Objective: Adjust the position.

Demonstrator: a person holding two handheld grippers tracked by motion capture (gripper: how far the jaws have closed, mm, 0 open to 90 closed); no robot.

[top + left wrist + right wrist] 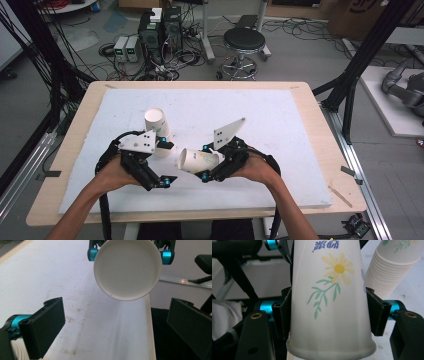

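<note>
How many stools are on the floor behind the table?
1: a black stool on the floor beyond the table's far edge, right of centre. Others may sit out of frame.

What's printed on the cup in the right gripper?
A yellow daisy on green leafy stems, with blue characters, on the white paper cup; the right gripper view shows it best.

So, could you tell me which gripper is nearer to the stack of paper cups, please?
Left. The left gripper stands right beside the stack of paper cups, open. The right gripper is farther off, toward the table's middle, shut on a single paper cup.
</note>
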